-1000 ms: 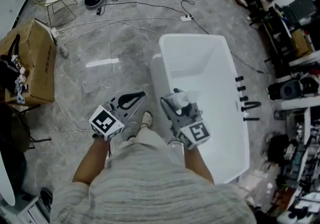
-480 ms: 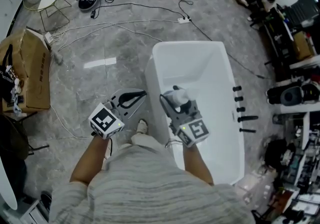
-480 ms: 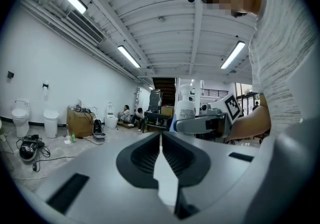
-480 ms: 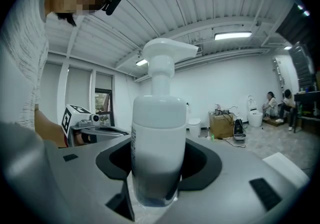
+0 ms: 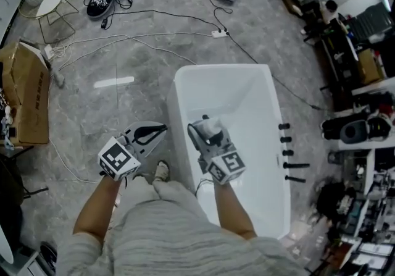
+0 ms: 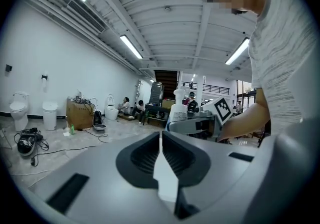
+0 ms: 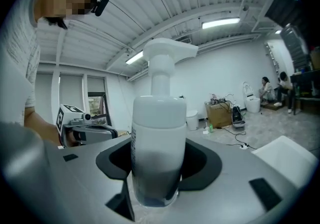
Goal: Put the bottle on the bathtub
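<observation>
Right gripper: clamped round lower body of bottle, upright | bottle: above bathtub basin, just inside its left rim, not yet set down | handling: likely light, stiff smooth plastic, top-heavy at pump; hold body, never pump head | left gripper: closed, empty, left of bathtub

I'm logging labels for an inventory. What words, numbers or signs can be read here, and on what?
No text here is legible.
bottle, held in the right gripper: fine print at its left edge, too blurred to read.
left cube, right cube: black square markers, no letters.
cardboard box: dark marks, too small to read.
</observation>
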{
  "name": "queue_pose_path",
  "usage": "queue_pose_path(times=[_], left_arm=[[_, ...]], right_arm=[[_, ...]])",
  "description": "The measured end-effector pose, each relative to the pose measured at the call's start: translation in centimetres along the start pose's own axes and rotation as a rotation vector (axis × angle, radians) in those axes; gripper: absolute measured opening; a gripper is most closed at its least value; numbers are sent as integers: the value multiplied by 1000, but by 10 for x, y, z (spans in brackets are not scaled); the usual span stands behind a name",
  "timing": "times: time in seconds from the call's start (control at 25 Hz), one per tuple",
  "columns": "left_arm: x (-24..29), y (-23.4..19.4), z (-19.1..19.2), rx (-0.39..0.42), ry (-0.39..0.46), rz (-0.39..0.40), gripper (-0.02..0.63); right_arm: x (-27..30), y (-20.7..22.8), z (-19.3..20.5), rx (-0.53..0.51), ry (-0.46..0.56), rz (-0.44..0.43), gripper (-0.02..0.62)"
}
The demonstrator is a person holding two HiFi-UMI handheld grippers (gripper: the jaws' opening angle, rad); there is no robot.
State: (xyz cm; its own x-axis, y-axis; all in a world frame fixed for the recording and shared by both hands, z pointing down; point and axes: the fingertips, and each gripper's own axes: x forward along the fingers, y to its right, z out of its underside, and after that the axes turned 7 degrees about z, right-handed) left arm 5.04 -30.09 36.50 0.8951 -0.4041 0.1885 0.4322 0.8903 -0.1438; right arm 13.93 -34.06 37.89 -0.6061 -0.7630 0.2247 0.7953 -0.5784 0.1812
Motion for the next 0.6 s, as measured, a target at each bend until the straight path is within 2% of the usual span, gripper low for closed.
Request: queue_pose_path(times=[0.24,0.6], left_arm=[[21,-22,48,-100,2,15,3],[24,-63,109,-174,51,43,3]], right_arm=[[23,40,48,59,-81,46,236],[78,72,148,108,-186,141,236]])
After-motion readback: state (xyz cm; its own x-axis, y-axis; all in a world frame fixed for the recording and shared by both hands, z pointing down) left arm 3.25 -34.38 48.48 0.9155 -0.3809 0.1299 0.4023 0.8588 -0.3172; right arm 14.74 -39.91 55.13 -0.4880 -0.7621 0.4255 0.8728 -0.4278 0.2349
